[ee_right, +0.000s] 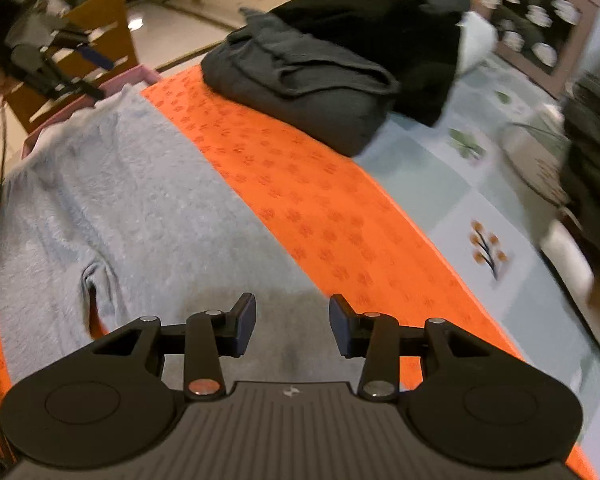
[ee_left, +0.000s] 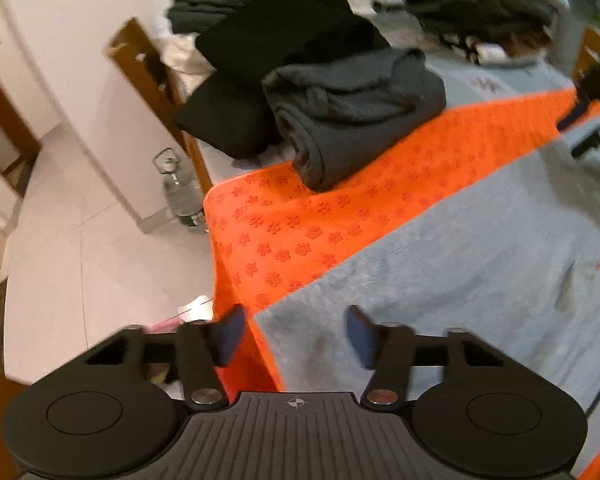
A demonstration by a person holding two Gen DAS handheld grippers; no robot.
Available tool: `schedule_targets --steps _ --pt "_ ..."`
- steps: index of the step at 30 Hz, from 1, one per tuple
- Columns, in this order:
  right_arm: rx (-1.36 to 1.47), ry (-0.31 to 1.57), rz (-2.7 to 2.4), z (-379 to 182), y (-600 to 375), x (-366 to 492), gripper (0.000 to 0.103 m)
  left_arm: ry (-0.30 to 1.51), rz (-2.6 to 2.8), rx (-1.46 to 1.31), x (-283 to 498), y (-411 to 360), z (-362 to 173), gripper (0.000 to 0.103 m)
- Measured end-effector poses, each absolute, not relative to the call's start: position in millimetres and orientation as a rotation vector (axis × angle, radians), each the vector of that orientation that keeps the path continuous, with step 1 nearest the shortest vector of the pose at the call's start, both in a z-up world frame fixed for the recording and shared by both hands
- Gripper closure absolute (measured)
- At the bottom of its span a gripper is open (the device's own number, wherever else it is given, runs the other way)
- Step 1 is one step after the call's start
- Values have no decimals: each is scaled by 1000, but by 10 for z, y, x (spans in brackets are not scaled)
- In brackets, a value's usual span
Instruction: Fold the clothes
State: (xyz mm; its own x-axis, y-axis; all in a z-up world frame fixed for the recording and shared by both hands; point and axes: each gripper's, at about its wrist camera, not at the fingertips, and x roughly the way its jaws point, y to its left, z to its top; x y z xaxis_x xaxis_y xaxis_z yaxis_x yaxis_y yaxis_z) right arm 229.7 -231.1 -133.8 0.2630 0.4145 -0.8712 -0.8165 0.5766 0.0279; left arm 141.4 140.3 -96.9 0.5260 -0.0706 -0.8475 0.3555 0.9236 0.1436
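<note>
Both my grippers, left [ee_left: 294, 334] and right [ee_right: 292, 326], hang wide open holding nothing, just above the fluffy grey garment [ee_left: 480, 248] spread on the orange mat [ee_left: 300, 216]. Worry: pinching mat along with fabric near that edge. Further back, a sloppy fold could bump the folded dark pile [ee_right: 300, 80].
</note>
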Motion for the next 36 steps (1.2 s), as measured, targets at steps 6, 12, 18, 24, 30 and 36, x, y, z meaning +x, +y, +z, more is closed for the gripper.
schedule_targets --steps 6,12,18,24,30,36 --pt "-520 1035 925 -1508 -2075 2555 57 1001 -406 362 1666 1460 -1098 54" --pt "-552 1093 950 -1659 -2019 2665 57 1015 -530 394 1770 1437 -1222 54" --pt "-528 1115 948 -1644 -2082 2635 86 1000 -588 391 1698 1389 -1288 84" --pt "-463 1073 915 -1420 -2235 2478 99 921 -544 382 1500 1430 -1114 93" --pt "-441 974 896 -990 -2354 1946 99 822 -499 318 1028 1504 -766 94" --pt "-466 912 883 -767 -2386 1212 101 756 -440 288 334 1435 -547 94"
